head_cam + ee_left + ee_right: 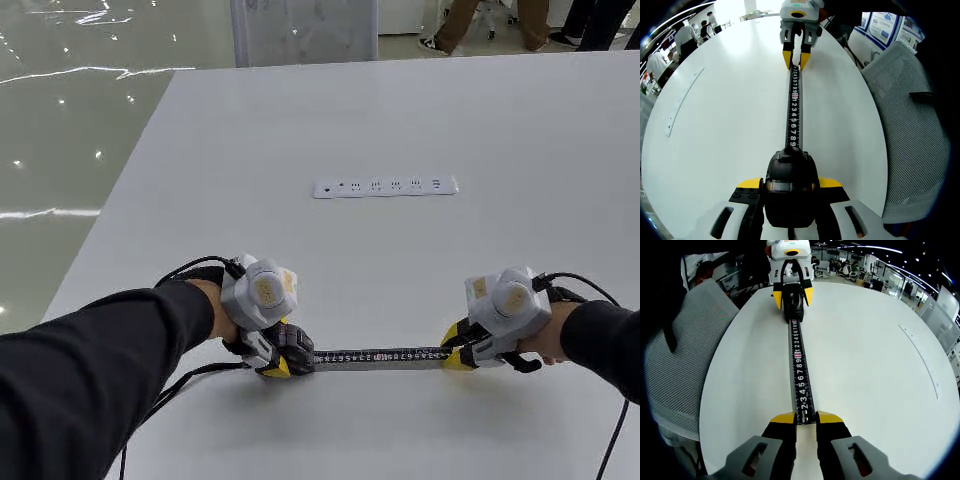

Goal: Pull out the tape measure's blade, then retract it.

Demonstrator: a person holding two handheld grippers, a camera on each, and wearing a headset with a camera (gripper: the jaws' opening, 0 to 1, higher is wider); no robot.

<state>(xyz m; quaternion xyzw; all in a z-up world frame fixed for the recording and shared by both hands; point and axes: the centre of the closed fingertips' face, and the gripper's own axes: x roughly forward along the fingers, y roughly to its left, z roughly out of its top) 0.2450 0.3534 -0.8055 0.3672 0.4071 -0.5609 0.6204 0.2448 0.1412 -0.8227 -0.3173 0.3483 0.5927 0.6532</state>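
A black tape measure case [291, 350] sits low over the white table, held in my left gripper [278, 366]; in the left gripper view the case [790, 187] fills the gap between the yellow-tipped jaws. Its numbered blade [380, 356] runs straight to the right, just above the tabletop. My right gripper [453, 359] is shut on the blade's end. In the right gripper view the blade [800, 375] leads from my right gripper [805, 418] to the case [793, 297]. The left gripper view shows the blade [794, 107] reaching the right gripper [797, 61].
A white power strip [385, 186] lies flat on the table [450, 110] farther back, well beyond the grippers. The table's left edge drops to a glossy floor. A grey mesh chair [912, 125] stands beside the table. People stand at the far end.
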